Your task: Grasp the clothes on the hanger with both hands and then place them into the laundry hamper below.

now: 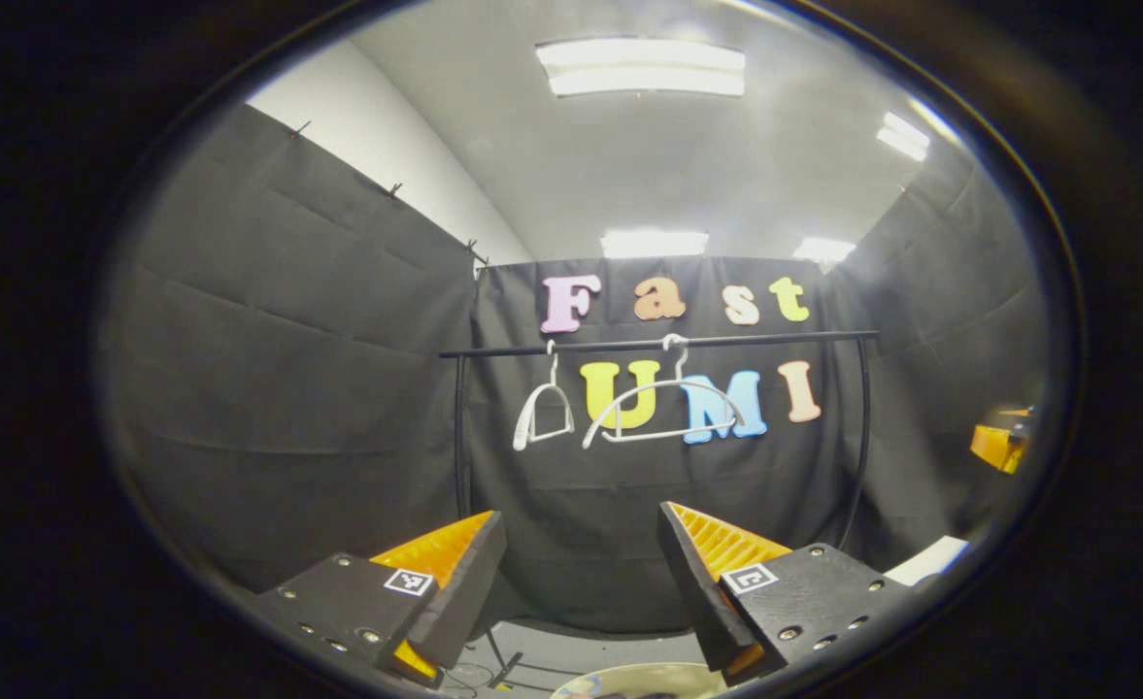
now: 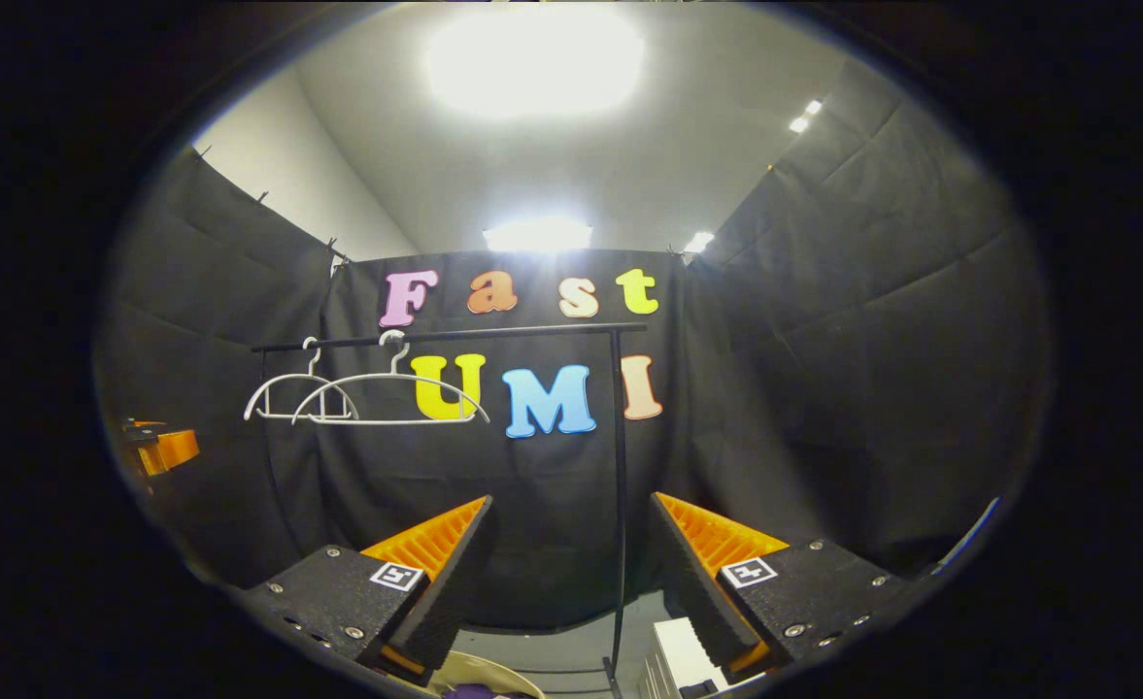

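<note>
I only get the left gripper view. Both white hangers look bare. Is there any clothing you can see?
Observer: Yes, probably. In the right gripper view something purple lies inside the pale rim of the laundry hamper, at the very bottom edge. Too little of it shows to say what garment it is.
Operator: Is the other gripper holding anything?
Observer: No. The right hand-held gripper is open, with nothing between its orange fingers, and it faces the clothes rack.
</note>
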Motion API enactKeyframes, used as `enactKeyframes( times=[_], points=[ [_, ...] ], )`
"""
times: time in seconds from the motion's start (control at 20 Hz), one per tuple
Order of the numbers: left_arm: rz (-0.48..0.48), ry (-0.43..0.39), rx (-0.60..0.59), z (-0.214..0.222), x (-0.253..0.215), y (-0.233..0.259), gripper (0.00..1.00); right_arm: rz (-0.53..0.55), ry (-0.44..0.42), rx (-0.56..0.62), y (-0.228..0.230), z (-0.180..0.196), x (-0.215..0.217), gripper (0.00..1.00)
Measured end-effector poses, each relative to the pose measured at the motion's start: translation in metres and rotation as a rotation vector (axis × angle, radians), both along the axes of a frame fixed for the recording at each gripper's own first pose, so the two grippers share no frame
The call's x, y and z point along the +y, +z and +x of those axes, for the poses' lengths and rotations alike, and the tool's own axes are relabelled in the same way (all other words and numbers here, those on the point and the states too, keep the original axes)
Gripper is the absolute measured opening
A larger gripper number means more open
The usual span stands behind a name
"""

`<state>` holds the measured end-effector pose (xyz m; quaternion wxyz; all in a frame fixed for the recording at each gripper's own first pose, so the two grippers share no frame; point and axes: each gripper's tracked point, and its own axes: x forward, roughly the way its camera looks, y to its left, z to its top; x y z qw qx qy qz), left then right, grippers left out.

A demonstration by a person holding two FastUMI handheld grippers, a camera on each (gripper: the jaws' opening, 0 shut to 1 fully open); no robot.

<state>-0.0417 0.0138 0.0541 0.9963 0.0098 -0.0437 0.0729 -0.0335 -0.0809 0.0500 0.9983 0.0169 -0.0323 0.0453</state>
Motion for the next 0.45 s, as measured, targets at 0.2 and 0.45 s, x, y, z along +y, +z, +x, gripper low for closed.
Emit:
enactKeyframes(
  times=[0.2,0.45],
  points=[
    [-0.009,-0.009,-0.003,0.014,0.003,0.0,0.91,0.0,-0.012,-0.01,0.001,0.011,0.002,0.95],
    [0.015,-0.087,-0.021,0.042,-0.019,-0.005,0.96,-0.014,-0.031,-0.06,0.009,0.027,-0.006,0.95]
  ],
)
